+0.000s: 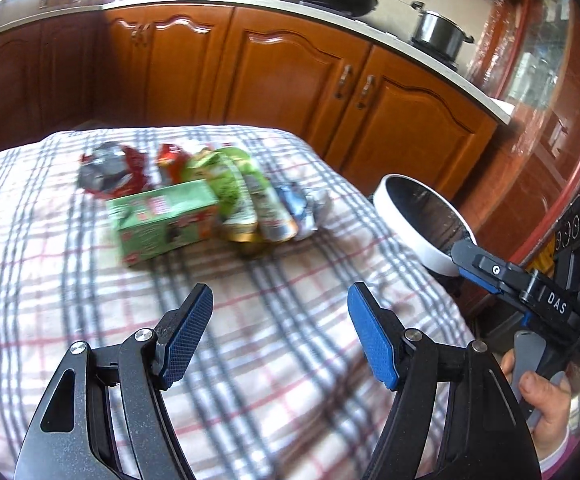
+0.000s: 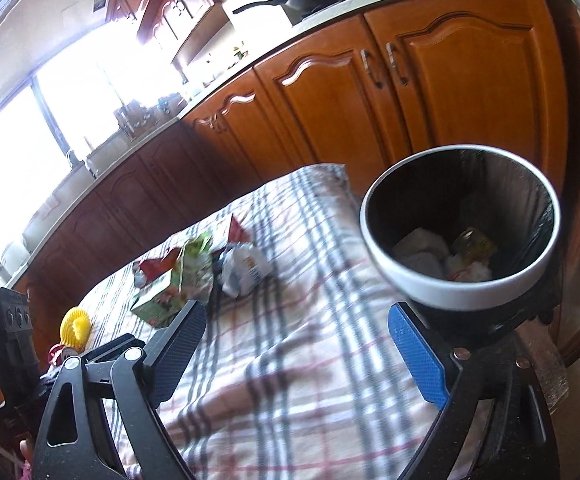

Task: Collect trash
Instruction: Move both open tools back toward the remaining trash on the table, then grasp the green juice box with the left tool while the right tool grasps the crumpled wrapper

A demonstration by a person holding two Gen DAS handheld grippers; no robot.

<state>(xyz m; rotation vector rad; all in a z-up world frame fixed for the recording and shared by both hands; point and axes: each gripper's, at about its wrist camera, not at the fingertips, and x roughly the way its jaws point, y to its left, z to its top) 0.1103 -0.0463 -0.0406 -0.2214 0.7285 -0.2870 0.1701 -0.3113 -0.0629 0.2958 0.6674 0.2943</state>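
A: Between picks, by the look of it. Left tool (image 1: 279, 334) spread wide over the checked cloth (image 1: 49, 280), nothing between the pads. Right tool (image 2: 302, 354) spread wider, likewise empty, hanging just beside the bin (image 2: 374, 256).

B: And the trash?

A: Heaped at the far middle of the worktop: green carton (image 1: 163, 220) nearest, silver-and-red wrapper (image 1: 109, 172) behind it to the left, green packets (image 1: 229, 176) and a crumpled white-and-blue bag (image 1: 306, 208) to the right. All touching or overlapping. Well ahead of both tools.

B: Bin already in use?

A: Yes. Some white paper and a yellow scrap lying at the bottom, black liner inside, white rim. Standing off the worktop's right edge, beside the heap.

B: Next move, then?

A: Probably a reach forward with the left tool toward the green carton, closest and stiffest piece. Calls for lining the pads up across its narrow sides, since the long face looks too broad. Then a close, a lift clear of the packets leaning on it, and a carry rightward over the rim.

B: Anything awkward?

A: Packets resting against the carton; likely to drag along or slide. Soft cloth underneath, so easy to pinch fabric too.
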